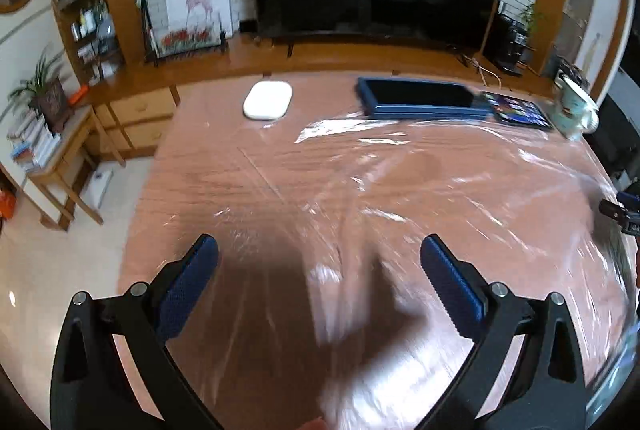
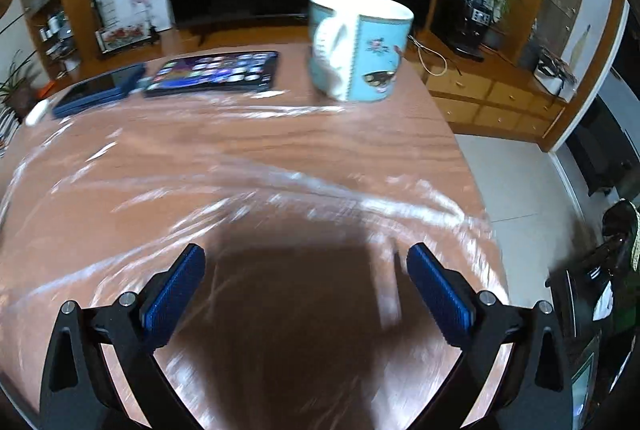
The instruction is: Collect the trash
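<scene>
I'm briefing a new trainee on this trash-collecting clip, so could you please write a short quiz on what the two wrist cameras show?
1. True or false: the left gripper carries something between its fingers.
2. Which thing stands nearest the table's right edge: A the white oval device, B the blue case, C the turquoise mug?
3. What covers the wooden table?

Key
1. False: both it and the right gripper are open with nothing between the fingers.
2. C, with the lit phone beside it.
3. A clear plastic sheet, wrinkled and glinting.
</scene>
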